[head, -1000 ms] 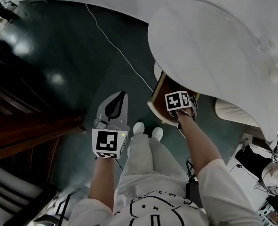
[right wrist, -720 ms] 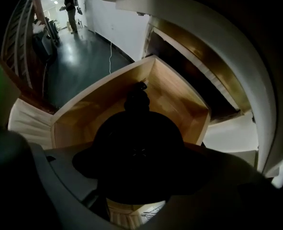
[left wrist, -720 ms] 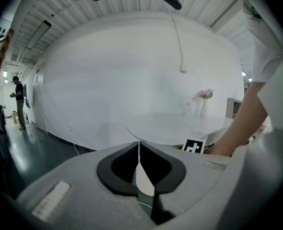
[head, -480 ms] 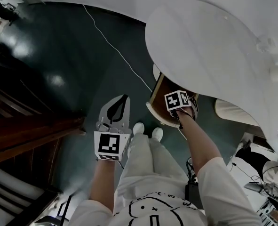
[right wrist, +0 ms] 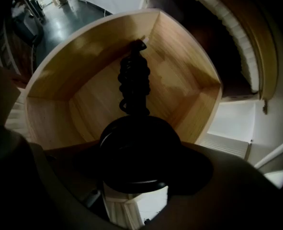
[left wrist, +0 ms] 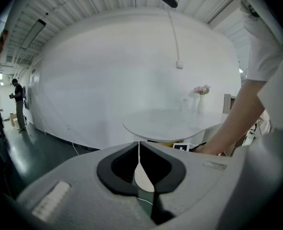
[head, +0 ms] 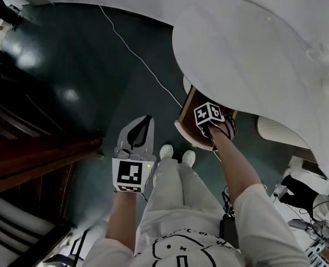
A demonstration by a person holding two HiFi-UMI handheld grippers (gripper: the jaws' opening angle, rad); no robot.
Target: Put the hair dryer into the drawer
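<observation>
In the right gripper view a black hair dryer fills the space between my jaws. Its coiled black cord hangs down into the open wooden drawer. My right gripper is shut on the hair dryer, right above the drawer's inside. From the head view, the right gripper sits over the drawer under the round white table; the dryer is hidden there. My left gripper hangs apart over the dark floor, shut with nothing in it; its jaw tips meet in the left gripper view.
A white cable runs across the dark green floor. Dark wooden furniture stands at the left. My feet are just before the drawer. A white slatted unit is beside the drawer. A person stands far off.
Little differs. The left gripper has sunk slightly toward my body, and the right gripper has stayed over the drawer with the hair dryer.
</observation>
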